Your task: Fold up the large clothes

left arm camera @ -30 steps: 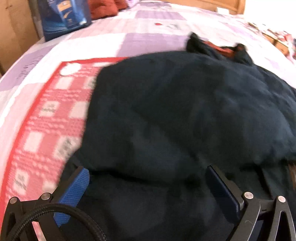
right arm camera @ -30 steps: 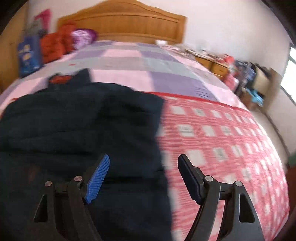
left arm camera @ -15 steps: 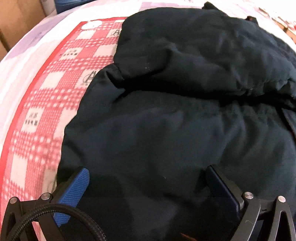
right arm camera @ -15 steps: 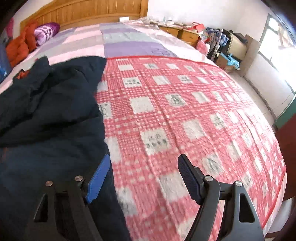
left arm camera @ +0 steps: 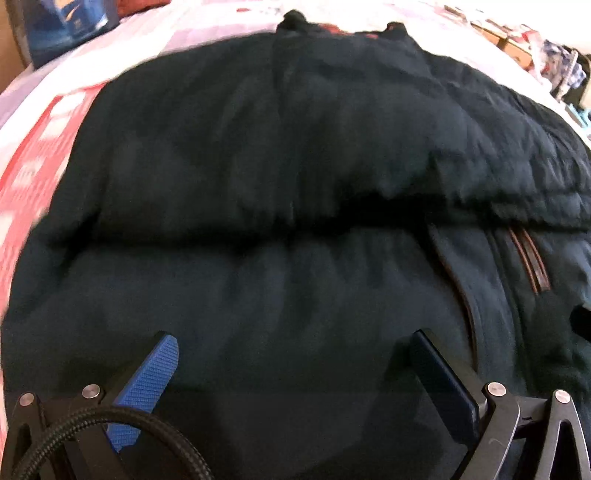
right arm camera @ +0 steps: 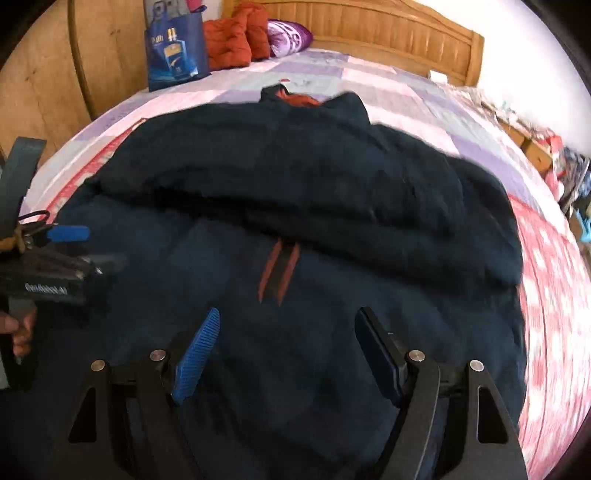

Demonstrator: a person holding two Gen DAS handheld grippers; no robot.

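A large dark navy jacket (left arm camera: 295, 177) lies spread on the bed, with a sleeve or flap folded across its middle and a red-lined collar at the far end. It also fills the right wrist view (right arm camera: 314, 206), where two rust-coloured stripes (right arm camera: 279, 273) mark its front. My left gripper (left arm camera: 291, 350) is open and empty just above the jacket's near part. My right gripper (right arm camera: 288, 332) is open and empty over the jacket's near part too. The left gripper also shows at the left edge of the right wrist view (right arm camera: 70, 240).
The bed has a red-and-white checked cover (right arm camera: 554, 295) and a purple-and-pink patchwork sheet (right arm camera: 388, 85). A blue bag (right arm camera: 175, 51), orange cushions (right arm camera: 236, 37) and a purple pillow (right arm camera: 290, 35) sit by the wooden headboard (right arm camera: 388, 33). Cluttered furniture stands at the right (right arm camera: 569, 173).
Both grippers have swung back over the jacket's near part and face the headboard. The right gripper was over the checked cover half a second ago. Both stay open.
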